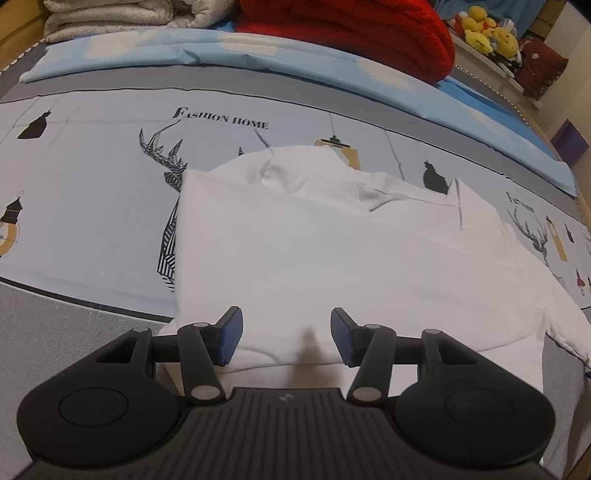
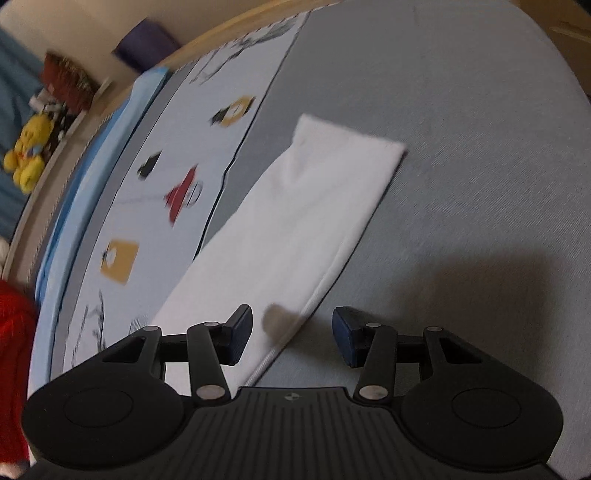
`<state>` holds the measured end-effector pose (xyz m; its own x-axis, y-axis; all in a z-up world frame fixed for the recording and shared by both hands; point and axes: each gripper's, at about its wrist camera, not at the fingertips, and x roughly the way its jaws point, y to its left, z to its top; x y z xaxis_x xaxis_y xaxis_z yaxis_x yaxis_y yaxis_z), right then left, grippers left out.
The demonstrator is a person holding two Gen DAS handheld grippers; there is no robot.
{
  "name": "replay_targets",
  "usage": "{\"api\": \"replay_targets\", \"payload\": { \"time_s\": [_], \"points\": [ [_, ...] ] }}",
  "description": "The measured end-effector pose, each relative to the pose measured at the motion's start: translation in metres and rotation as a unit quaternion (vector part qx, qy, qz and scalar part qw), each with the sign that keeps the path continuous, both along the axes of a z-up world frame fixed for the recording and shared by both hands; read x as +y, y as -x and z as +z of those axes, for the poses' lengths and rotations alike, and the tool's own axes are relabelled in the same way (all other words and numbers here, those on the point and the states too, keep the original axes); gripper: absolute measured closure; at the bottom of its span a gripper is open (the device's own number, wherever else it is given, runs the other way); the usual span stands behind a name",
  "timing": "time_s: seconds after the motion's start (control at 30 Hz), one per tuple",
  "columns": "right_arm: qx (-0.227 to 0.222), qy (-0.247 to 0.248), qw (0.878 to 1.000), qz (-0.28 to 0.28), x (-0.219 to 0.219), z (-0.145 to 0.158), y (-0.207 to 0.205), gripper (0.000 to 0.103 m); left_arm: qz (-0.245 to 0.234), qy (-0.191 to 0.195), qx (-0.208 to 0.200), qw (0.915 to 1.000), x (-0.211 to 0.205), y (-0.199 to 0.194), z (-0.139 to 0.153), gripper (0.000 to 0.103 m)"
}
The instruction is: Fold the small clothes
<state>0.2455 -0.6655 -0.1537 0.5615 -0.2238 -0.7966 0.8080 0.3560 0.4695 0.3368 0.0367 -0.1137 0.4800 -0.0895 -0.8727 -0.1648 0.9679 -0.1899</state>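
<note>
Jaws of the left hand-held gripper [image 1: 286, 341] stand apart above the near edge of the white garment [image 1: 332, 258], gripping nothing. The right hand-held gripper [image 2: 291, 338] is likewise open and empty, its pads straddling the hemmed edge of the garment's sleeve [image 2: 317, 206] without pressing it. The garment lies partly folded on the bed [image 1: 92, 184], collar at the far side, sleeve stretched flat over grey sheet.

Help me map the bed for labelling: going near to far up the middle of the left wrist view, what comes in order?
left gripper → white garment → printed sheet → light blue pillow → red blanket
</note>
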Motion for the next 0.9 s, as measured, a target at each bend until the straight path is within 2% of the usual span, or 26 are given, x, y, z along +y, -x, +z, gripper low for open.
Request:
{"api": "replay_targets", "payload": {
  "time_s": [0.23,0.3,0.33,0.37,0.43,0.5,0.57,0.6,0.67,0.73,0.8,0.83,0.9],
  "points": [
    [-0.020,0.013,0.999,-0.040,-0.021,-0.005,0.003,0.057,-0.005,0.004,-0.006,1.0000,-0.005,0.001,0.002,0.045],
    [-0.016,0.028,0.999,-0.040,-0.021,-0.007,-0.002,0.070,-0.003,0.006,-0.006,1.0000,-0.005,0.002,0.001,0.045],
    [-0.013,0.038,0.999,-0.037,-0.021,-0.008,-0.006,0.090,-0.003,0.008,-0.006,0.9999,-0.005,0.002,0.001,0.045],
    [-0.011,0.045,0.998,-0.035,-0.021,-0.010,-0.009,0.098,-0.005,0.010,-0.006,0.9999,-0.004,0.002,0.001,0.045],
    [-0.012,0.057,0.997,-0.047,-0.017,-0.009,-0.009,0.098,-0.005,0.012,-0.008,0.9999,-0.002,0.003,0.001,0.045],
    [-0.007,0.099,0.994,-0.049,-0.003,0.006,-0.016,0.099,-0.003,0.012,-0.010,0.9999,0.001,0.003,0.003,0.045],
    [-0.013,0.173,0.985,-0.021,0.027,0.036,-0.030,0.099,0.006,0.014,-0.013,0.9998,0.007,0.003,0.005,0.045],
    [-0.027,0.210,0.977,0.008,0.050,0.055,-0.039,0.099,0.012,0.015,-0.015,0.9997,0.010,0.003,0.007,0.045],
    [-0.082,0.266,0.957,0.086,0.108,0.095,-0.055,0.099,0.028,0.019,-0.019,0.9992,0.020,0.002,0.010,0.045],
    [-0.147,0.295,0.925,0.188,0.183,0.127,-0.063,0.099,0.047,0.026,-0.025,0.9982,0.031,0.001,0.014,0.045],
    [-0.208,0.288,0.887,0.294,0.261,0.145,-0.062,0.099,0.067,0.034,-0.031,0.9967,0.044,0.002,0.018,0.045],
    [-0.235,0.267,0.864,0.356,0.301,0.149,-0.060,0.098,0.076,0.037,-0.032,0.9959,0.049,0.002,0.019,0.045],
    [-0.260,0.192,0.818,0.475,0.365,0.144,-0.061,0.095,0.091,0.046,-0.034,0.9942,0.060,0.002,0.022,0.045]
  ]
}}
